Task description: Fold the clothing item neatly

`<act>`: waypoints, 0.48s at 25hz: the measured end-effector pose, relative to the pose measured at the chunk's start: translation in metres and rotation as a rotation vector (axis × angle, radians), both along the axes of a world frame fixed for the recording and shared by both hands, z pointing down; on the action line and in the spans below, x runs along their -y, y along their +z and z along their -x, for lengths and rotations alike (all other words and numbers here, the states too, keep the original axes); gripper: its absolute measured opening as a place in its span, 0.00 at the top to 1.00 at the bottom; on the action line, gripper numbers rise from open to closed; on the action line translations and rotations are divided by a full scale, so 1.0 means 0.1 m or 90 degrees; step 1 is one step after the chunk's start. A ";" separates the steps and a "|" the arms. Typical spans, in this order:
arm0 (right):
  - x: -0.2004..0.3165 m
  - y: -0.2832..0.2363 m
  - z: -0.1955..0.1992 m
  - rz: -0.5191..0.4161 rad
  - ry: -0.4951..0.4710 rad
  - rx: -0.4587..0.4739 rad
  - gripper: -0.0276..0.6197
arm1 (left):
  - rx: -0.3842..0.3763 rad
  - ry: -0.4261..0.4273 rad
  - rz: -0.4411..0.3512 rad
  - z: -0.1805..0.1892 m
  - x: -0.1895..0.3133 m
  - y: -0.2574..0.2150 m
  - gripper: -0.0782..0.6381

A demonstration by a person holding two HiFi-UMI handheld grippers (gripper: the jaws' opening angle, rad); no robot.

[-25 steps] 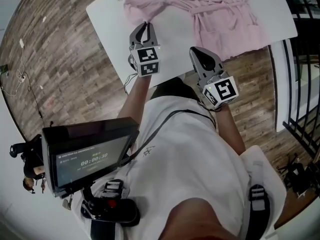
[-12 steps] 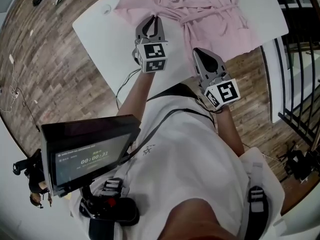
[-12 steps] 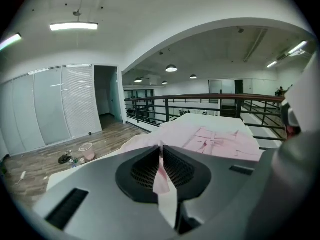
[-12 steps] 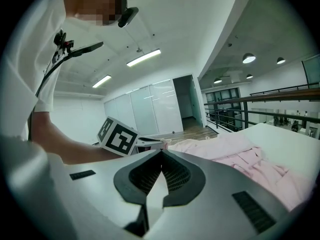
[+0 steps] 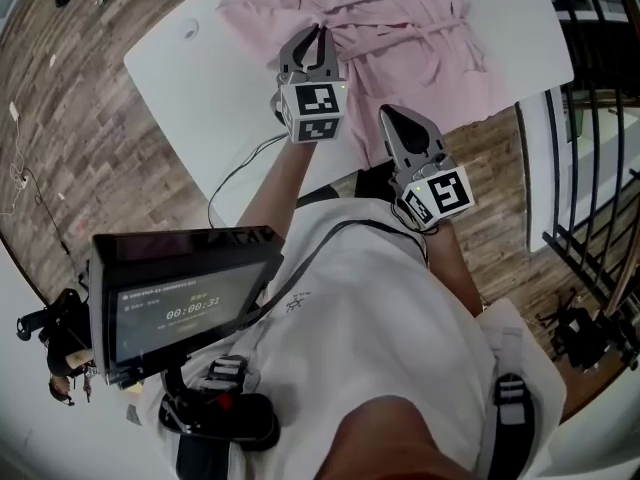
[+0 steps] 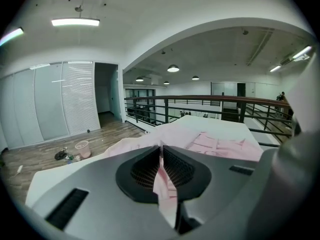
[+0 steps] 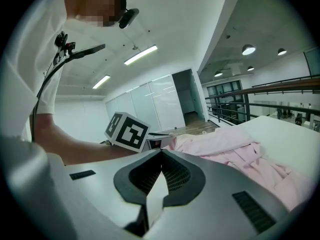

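We see the left gripper pinched on a fold of the pink robe, which lies crumpled on the white table (one part overhangs the near edge), while the right gripper is closed and empty nearby.

A flat white rectangular table fills the head view from eleven to one o'clock. Around it lies brown wood-plank flooring, widest at nine to ten o'clock, with a thin pale cord trailing across it at nine. At seven to eight o'clock sits a black flat screen showing a timer. Black metal railing bars stand at three o'clock.

In the left gripper view, a small pale pink bucket stands on the floor at nine o'clock, tall frosted glass panels behind it. A long white strip light glows at eleven, and a round hanging lamp at twelve.
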State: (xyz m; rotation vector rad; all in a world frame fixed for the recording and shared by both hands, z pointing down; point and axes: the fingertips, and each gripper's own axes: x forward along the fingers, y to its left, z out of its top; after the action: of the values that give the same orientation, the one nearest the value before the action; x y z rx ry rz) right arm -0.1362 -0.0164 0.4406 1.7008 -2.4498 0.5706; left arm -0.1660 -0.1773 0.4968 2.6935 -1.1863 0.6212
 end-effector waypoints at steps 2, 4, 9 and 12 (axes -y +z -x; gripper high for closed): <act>0.02 0.04 -0.16 0.002 -0.030 0.017 0.95 | 0.007 -0.020 -0.007 -0.16 0.06 0.00 0.85; 0.02 0.07 -0.41 0.003 -0.048 0.025 0.95 | 0.012 -0.032 -0.014 -0.39 0.10 -0.01 0.85; 0.17 -0.02 -0.80 -0.003 -0.059 0.021 0.95 | 0.016 -0.056 -0.033 -0.66 0.34 -0.17 0.85; 0.22 -0.10 -0.94 0.000 -0.056 0.014 0.95 | 0.013 -0.054 -0.046 -0.81 0.45 -0.32 0.85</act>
State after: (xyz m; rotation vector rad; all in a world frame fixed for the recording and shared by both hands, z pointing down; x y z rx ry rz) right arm -0.0421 -0.0388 0.4303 1.5855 -2.5248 0.5817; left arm -0.0854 -0.2227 0.4646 2.6855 -1.3451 0.6068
